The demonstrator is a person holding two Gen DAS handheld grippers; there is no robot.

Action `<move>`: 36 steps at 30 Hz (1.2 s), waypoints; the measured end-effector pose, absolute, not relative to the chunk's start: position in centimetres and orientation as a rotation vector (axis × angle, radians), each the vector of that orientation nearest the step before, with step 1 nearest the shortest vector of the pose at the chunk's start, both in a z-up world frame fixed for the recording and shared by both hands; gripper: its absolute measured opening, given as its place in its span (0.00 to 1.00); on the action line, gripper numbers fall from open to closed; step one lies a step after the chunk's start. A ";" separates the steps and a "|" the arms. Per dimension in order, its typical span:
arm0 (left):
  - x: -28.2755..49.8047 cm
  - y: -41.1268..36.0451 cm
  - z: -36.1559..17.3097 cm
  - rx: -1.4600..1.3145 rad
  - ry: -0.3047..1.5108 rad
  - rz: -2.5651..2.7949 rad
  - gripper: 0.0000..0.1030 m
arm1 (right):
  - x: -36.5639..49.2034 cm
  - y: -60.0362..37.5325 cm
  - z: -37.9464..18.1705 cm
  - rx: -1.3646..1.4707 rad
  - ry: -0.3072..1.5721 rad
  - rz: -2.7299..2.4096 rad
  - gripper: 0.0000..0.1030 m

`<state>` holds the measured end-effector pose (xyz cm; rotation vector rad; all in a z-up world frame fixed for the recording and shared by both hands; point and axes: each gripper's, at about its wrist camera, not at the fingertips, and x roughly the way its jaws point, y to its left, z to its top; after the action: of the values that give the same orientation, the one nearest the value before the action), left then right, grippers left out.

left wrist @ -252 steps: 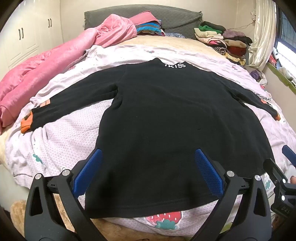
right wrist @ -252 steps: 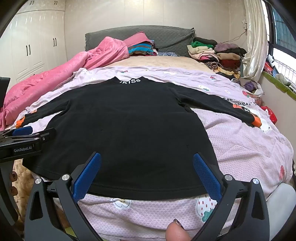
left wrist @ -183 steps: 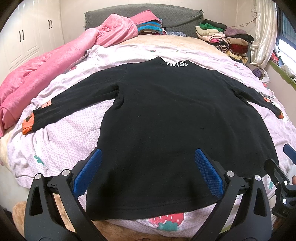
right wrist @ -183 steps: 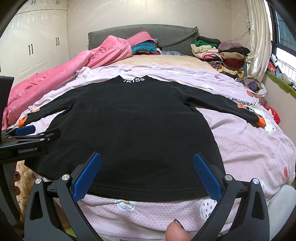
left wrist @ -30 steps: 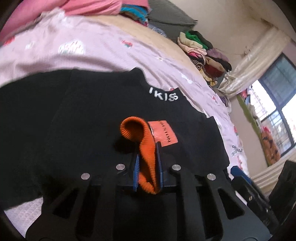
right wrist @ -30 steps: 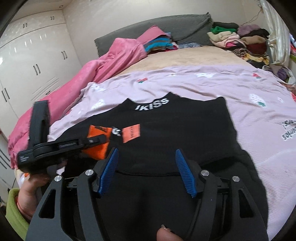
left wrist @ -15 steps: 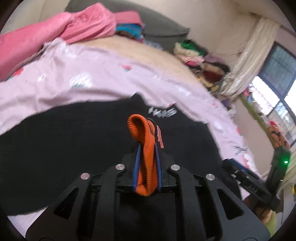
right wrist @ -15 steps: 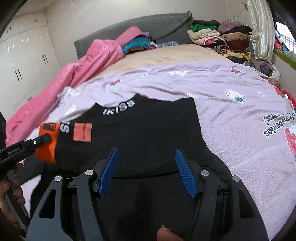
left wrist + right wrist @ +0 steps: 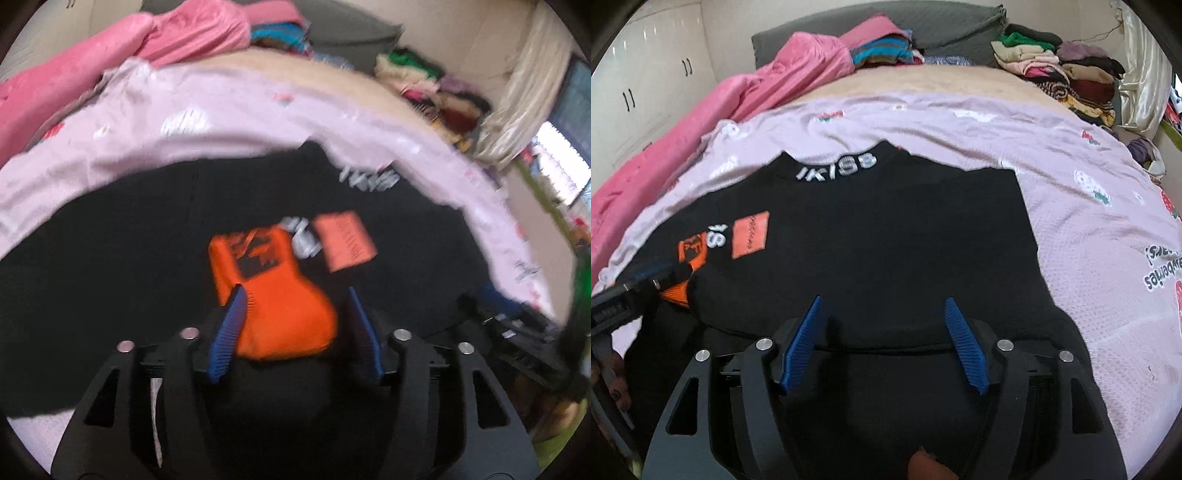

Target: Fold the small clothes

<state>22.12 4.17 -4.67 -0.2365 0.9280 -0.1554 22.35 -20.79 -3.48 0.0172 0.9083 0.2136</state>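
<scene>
While its two blue pads spread apart, the left gripper [image 9: 295, 325] has the orange cuff [image 9: 280, 310] lying loose between them; the left pad [image 9: 227, 336] sits against the cuff's edge, the right pad stands clear, and neither presses on it. That cuff ends the one sleeve folded across the chest of the single black top [image 9: 886, 236], beside one orange patch [image 9: 750, 235] and some white lettering. The right gripper [image 9: 882, 343] also has its jaws opening, its two blue pads wide apart over a folded edge of the top, with black cloth below them but nothing pinched. The top lies flat on the near half of the lilac printed sheet [image 9: 1089, 229], its collar toward the far side. Farther off lie one pink quilt [image 9: 746, 88] on the left and one stack of folded clothes [image 9: 1056, 70] on the far right.
</scene>
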 end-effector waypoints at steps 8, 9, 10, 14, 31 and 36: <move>21.2 4.8 -4.3 -0.277 0.931 -0.174 0.57 | 22.0 -21.4 -3.8 0.046 0.921 0.203 0.70; 21.0 4.9 -3.9 -0.281 0.918 -0.179 0.58 | 21.8 -21.4 -3.5 0.053 0.912 0.208 0.71; 20.7 4.9 -3.6 -0.275 0.908 -0.176 0.63 | 21.5 -21.5 -3.1 0.060 0.898 0.214 0.73; 19.7 5.5 -2.6 -0.242 0.876 -0.125 0.77 | 20.4 -21.8 -1.8 0.092 0.855 0.221 0.82; 16.1 8.1 -0.3 -0.141 0.802 0.042 0.91 | 16.9 -18.0 1.7 0.045 0.757 0.286 0.95; 15.1 9.0 0.2 -0.155 0.791 0.061 0.91 | 16.1 -16.0 2.4 0.016 0.743 0.322 0.95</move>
<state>15.12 8.96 0.17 -0.1551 0.7914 0.0609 16.10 -15.98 2.39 0.0157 0.7429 0.3219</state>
